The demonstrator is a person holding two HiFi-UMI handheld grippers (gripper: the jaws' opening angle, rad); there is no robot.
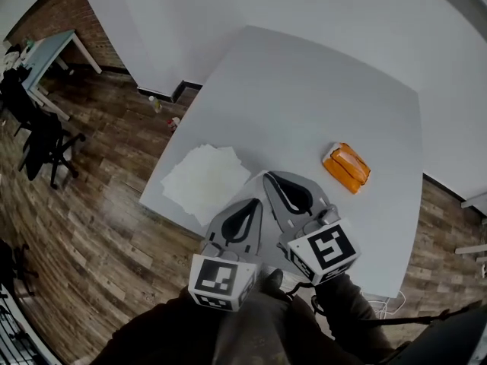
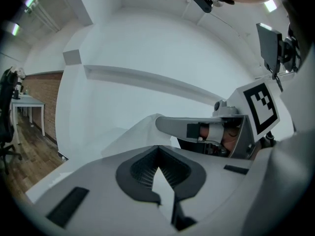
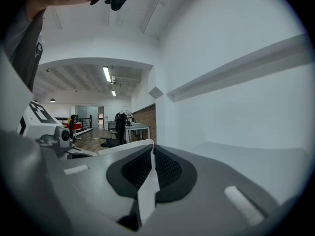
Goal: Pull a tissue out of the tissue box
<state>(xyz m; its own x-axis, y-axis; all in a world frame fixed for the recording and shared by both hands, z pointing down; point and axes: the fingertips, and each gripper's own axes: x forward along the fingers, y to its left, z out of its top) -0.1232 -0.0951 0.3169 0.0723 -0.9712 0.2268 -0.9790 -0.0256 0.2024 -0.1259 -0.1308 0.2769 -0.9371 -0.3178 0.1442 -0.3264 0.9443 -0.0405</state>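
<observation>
left gripper and right gripper, side by side and close together, both pointing forward and slightly downward; jaws of each pressed together.

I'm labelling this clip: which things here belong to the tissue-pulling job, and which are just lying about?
Job: orange tissue pack, white sheet pile, left gripper, right gripper.
Lying about: desk, black chairs.
</observation>
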